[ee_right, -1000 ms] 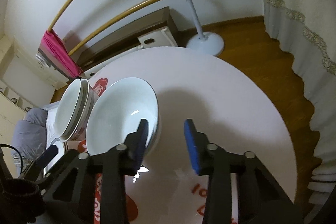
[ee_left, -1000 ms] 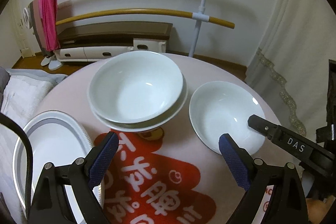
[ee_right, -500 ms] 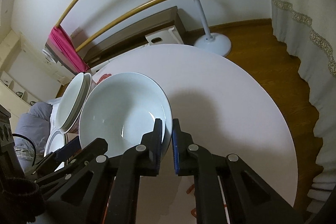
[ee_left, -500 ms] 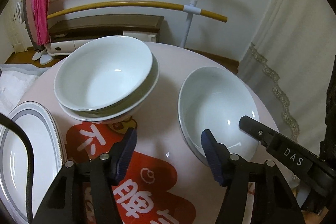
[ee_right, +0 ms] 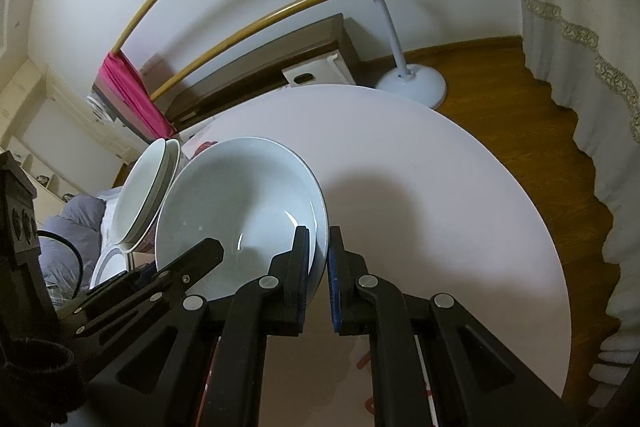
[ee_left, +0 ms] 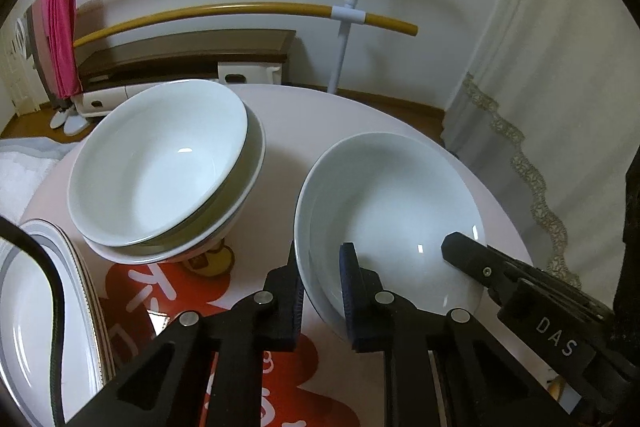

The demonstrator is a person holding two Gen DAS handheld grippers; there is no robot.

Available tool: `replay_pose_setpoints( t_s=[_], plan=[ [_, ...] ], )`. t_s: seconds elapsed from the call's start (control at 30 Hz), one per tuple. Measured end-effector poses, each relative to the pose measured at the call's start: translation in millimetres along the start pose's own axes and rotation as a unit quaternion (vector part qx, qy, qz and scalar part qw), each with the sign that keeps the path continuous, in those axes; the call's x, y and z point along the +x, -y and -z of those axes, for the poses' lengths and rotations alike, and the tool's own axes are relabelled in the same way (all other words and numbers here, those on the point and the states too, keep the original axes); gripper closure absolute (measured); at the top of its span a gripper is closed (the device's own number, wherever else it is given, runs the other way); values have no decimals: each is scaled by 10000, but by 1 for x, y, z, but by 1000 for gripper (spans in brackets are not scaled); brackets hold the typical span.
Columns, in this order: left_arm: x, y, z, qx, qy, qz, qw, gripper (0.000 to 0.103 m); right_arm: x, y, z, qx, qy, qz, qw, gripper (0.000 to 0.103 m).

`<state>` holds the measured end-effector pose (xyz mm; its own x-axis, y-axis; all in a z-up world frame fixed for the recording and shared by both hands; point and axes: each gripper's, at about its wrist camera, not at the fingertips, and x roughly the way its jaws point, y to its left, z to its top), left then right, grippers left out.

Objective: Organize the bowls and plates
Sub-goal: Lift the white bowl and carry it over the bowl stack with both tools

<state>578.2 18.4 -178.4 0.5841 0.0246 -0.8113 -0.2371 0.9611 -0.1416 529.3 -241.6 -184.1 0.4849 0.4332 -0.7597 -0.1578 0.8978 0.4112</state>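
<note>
A single white bowl [ee_left: 392, 203] is tilted and held by both grippers on the round white table [ee_left: 320, 115]. My left gripper [ee_left: 322, 281] is shut on its near-left rim. My right gripper [ee_right: 319, 261] is shut on its right rim, and the bowl also shows in the right wrist view [ee_right: 240, 211]. Two stacked white bowls [ee_left: 160, 163] sit to the left, tilted; they also show in the right wrist view [ee_right: 146, 191]. A grey-rimmed white plate [ee_left: 36, 311] lies at the near left.
A red printed mat [ee_left: 168, 295] lies under the stack and plate. A drying rack with yellow bars [ee_left: 344, 15] and a pink towel [ee_left: 62, 39] stands behind the table. A lace curtain [ee_left: 540, 107] hangs at the right. The table's right edge [ee_right: 556, 267] drops to wooden floor.
My left gripper has moved right and closed onto the single bowl's rim. My right gripper has closed on the opposite rim. The bowl has tipped up.
</note>
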Motion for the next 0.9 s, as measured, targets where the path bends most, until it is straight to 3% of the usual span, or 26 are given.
replay_pose_setpoints(
  t_s=[0.23,0.43,0.67,0.9],
  plan=[
    [-16,-10,2,-53,86,99,9999,93,-12,-9,5,-117,147,68,9998,95],
    [-52,-30,6,-212,314,413,9984,93,-38,-26,5,-236,353,57,9991,95],
    [-97,-67,11,-366,665,561,9955,92,-66,-73,1,-560,635,1,9964,95],
    [-127,-121,18,-639,959,485,9922,93,-65,-124,-1,-835,732,-111,9938,95]
  ],
)
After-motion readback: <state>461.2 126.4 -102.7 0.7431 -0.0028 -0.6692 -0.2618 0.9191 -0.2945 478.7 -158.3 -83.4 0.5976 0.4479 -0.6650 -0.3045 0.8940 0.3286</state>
